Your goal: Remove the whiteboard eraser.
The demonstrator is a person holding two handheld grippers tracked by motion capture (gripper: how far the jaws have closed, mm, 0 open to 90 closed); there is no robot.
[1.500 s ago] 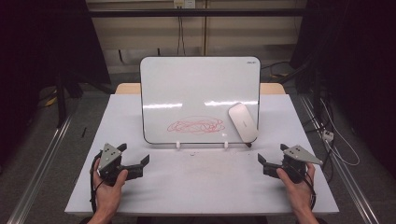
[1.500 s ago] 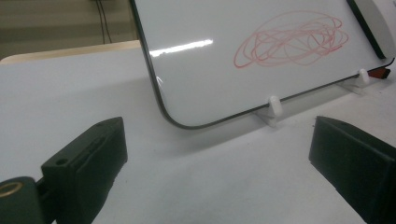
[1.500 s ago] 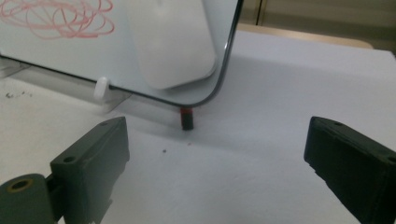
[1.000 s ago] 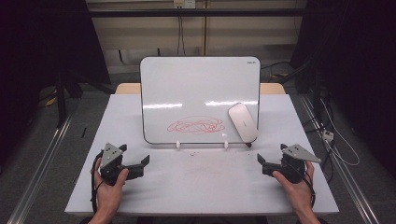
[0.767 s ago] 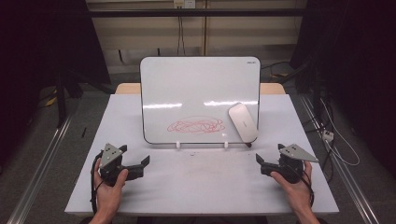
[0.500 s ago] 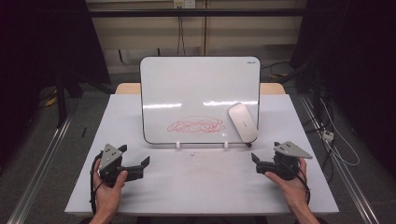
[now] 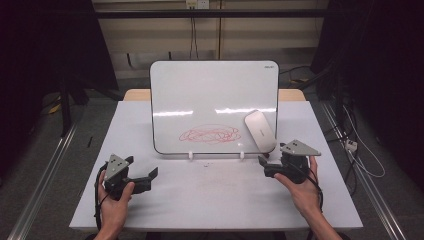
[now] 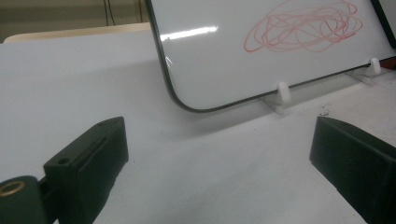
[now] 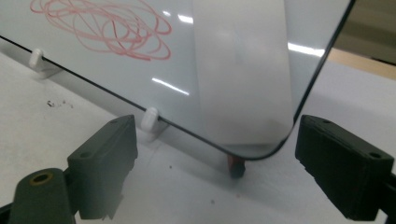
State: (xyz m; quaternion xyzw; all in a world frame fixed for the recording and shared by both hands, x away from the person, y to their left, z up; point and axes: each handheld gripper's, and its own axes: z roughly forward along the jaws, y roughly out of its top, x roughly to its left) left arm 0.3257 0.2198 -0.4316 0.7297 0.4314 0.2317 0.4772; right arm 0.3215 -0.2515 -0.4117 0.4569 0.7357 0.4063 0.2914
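Jaws closing on the right gripper (image 7: 265, 165), nothing between them, nearing one eraser (image 7: 260, 131) on one whiteboard (image 7: 215, 100); left gripper (image 7: 145, 178) sitting open.

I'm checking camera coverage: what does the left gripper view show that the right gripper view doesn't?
Left gripper view: the whiteboard's lower left corner and a broad stretch of bare table.
Right gripper view: the white eraser resting on the board, the board's lower right corner, and a small dark thing beneath it.
Both: the red scribble, white support clips, and that tool's own open jaws with nothing between.
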